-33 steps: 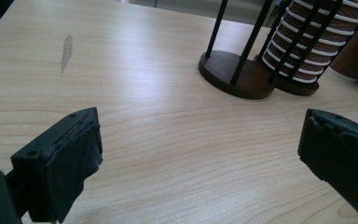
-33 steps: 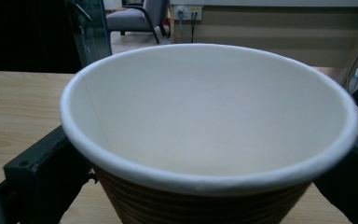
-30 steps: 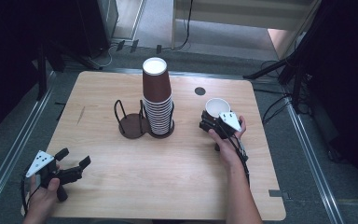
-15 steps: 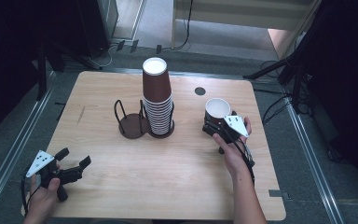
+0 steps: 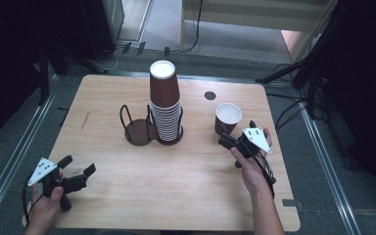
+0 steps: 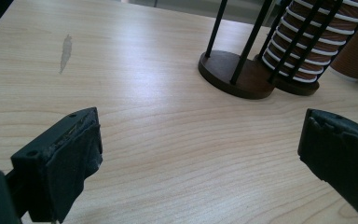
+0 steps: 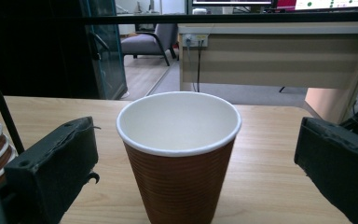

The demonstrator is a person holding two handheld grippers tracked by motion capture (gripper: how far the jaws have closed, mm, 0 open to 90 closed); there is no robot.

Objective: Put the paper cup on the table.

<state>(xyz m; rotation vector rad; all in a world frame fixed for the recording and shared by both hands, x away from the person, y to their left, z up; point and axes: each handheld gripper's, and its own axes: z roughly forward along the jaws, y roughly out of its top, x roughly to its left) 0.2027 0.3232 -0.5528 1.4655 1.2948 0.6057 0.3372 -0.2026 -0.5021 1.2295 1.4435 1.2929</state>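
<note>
An upright brown paper cup [image 5: 227, 117] [image 7: 179, 154] with a white inside stands on the right of the wooden table [image 5: 176, 191]. My right gripper [image 5: 236, 133] [image 7: 196, 163] is open just on the near side of it, one jaw on either side and both clear of the cup's wall. A tall stack of upside-down brown cups [image 5: 165, 105] [image 6: 307, 56] fills the right ring of a black wire holder [image 5: 137, 129] [image 6: 235, 77]; the left ring holds nothing. Near the front left corner, my left gripper [image 5: 78, 165] [image 6: 200, 154] hovers open over bare wood, pointing at the holder.
A small dark round hole [image 5: 210, 95] marks the table behind the cup. A faint grey smear [image 6: 65, 51] lies on the wood left of the holder. Metal rails and dark stands flank the table; cables run across the floor beyond the far edge.
My right gripper has drawn back a little toward the person, away from the upright cup, which stays in place. The left gripper has not moved.
</note>
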